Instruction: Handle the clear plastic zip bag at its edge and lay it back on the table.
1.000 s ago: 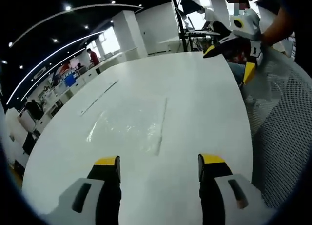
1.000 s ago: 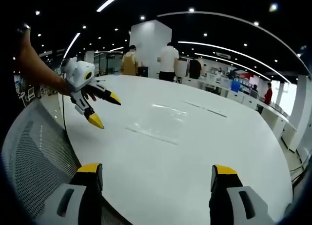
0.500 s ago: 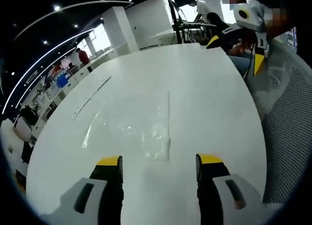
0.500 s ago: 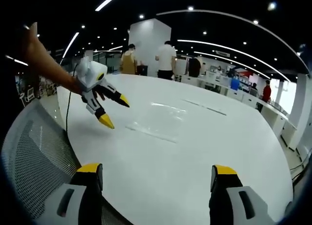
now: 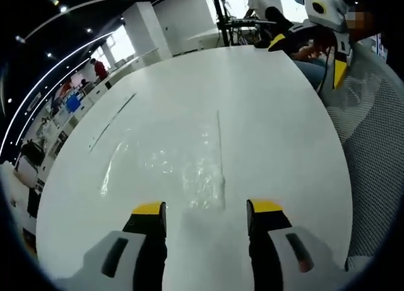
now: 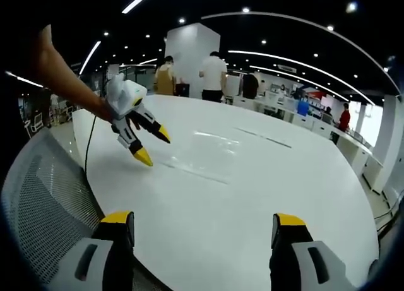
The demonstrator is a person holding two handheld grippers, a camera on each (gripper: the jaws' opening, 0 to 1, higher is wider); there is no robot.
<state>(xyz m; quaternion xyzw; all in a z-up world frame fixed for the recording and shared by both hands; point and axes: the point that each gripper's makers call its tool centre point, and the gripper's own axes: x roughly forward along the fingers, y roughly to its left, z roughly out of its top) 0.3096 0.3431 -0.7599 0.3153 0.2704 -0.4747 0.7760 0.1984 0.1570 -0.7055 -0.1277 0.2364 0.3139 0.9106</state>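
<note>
zip bag (image 5: 180, 168): clear, crinkled, flat on table (image 5: 278, 127) | both hand-held grippers released (nothing grasped)

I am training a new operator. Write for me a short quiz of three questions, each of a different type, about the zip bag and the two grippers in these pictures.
1. True or false: the clear plastic zip bag lies flat on the white table.
2. Multiple choice: the left gripper is A) shut on the bag, B) open near the bag's edge, C) resting on the mesh chair.
3. Fill in the missing word: the tips of the right gripper are coloured ____.

Key: 1 true; 2 B; 3 yellow.
</note>
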